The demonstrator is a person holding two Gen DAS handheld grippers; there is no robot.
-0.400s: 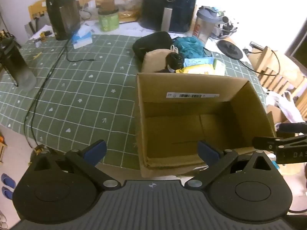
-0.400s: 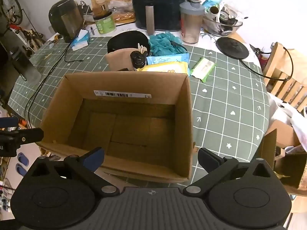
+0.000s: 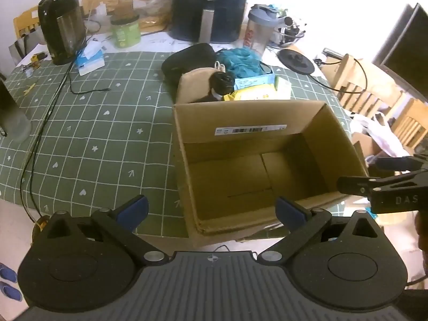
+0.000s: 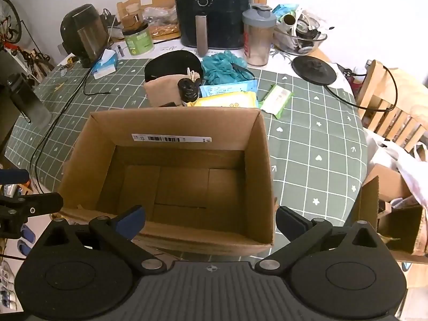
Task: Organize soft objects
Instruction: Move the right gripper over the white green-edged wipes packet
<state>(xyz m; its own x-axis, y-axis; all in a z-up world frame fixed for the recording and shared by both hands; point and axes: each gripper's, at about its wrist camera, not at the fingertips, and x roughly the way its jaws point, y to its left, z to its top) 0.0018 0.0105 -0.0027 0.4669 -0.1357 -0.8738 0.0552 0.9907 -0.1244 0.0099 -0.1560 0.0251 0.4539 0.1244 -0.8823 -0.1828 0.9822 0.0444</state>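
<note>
An empty open cardboard box [image 3: 315,123] [image 4: 256,144] stands at the near edge of the table. Behind it lie soft objects: a black pouch [image 4: 171,64] [image 3: 190,58], a tan pouch [image 4: 163,91] [image 3: 195,85], a teal bath pouf [image 4: 222,65] [image 3: 240,60], a small black item [image 4: 189,88], a blue wipes pack [image 4: 227,89], a yellow wipes pack [image 4: 227,101] [image 3: 254,93] and a green-white pack [image 4: 276,97]. My left gripper [image 3: 211,208] is open and empty before the box's near left corner. My right gripper [image 4: 210,218] is open and empty over the box's near edge.
A green checked tablecloth [image 4: 307,139] covers the table. At the back stand an air fryer [image 4: 214,8], a kettle [image 3: 61,24], a shaker bottle [image 4: 258,37], a green tub [image 4: 137,40], a tissue box [image 3: 89,58]. A black cable [image 3: 40,133] runs left. Chairs and bags [image 4: 388,123] stand right.
Both grippers have shifted slightly forward toward the box; the views are otherwise the same. Nothing was taken hold of.
</note>
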